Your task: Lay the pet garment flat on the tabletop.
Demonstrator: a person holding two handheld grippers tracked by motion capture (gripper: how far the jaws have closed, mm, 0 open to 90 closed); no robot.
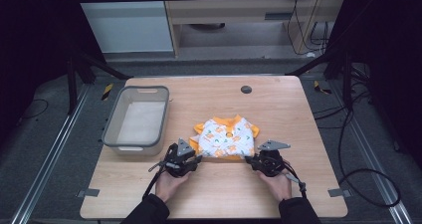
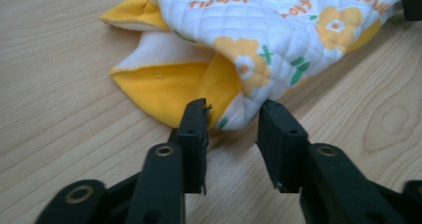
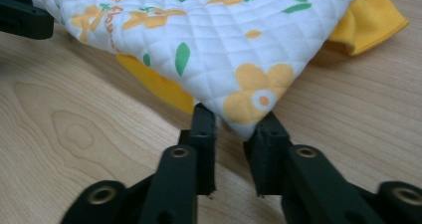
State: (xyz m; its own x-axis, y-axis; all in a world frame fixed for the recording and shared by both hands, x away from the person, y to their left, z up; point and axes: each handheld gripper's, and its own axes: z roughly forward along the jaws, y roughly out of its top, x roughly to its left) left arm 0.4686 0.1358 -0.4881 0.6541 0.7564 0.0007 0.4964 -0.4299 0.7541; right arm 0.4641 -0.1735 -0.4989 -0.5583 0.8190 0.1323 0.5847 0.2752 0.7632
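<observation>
Mid-table, folded garment (image 1: 226, 138), long axis left-right

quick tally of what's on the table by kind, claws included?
Folded flower-print garment: 1
Grey plastic basket: 1
Claws: 2, the left claw and the right claw, one at each near corner of the garment
Total: 4

A lab setup — wooden table (image 1: 298, 184) on a metal frame (image 1: 45, 159), black curtains (image 1: 30, 35), loose cables (image 1: 348, 149) on the grey floor (image 1: 219, 67) — a test rig.
</observation>
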